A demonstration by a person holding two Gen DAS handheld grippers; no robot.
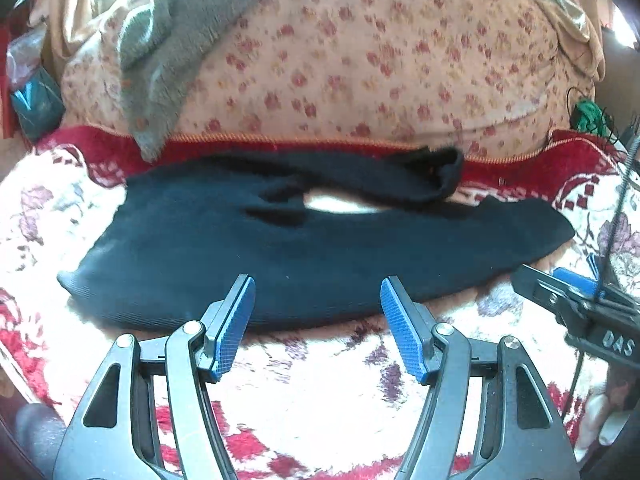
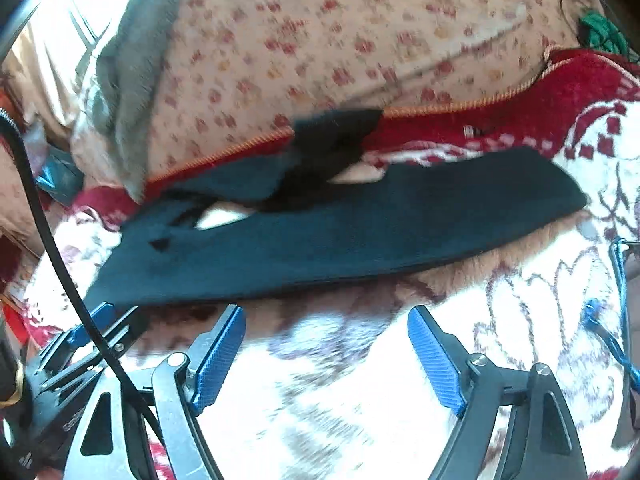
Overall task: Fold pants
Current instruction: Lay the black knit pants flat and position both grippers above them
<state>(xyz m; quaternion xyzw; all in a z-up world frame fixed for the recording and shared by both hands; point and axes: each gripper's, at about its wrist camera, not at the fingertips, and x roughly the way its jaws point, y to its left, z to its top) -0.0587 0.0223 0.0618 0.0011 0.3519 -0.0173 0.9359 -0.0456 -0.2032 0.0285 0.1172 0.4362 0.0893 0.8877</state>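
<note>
Nearest you, your left gripper (image 1: 318,300) stands wide and empty, its blue pads (image 1: 236,320) poised right at the near edge of the pants (image 1: 280,240), while your right gripper (image 2: 326,340) is equally wide, holding nothing, and sits a little short of that same edge over the fluffy red-and-white blanket (image 2: 360,400). The dark pants lie stretched sideways across the blanket, one leg twisted up and over at the far side with a gap of blanket showing through. If you bite now, the deep pile could come up with the hem, or you may catch only the top layer and drag the garment crooked; that twisted leg will likely fold in as a lump unless it is straightened. The black cable (image 2: 52,240) crossing the right view could snag the cloth. Farther back, the grey towel (image 1: 172,48) drapes over the floral bedding (image 1: 360,60). The only readable writing is "DAS" on the right gripper's body in the left view.
</note>
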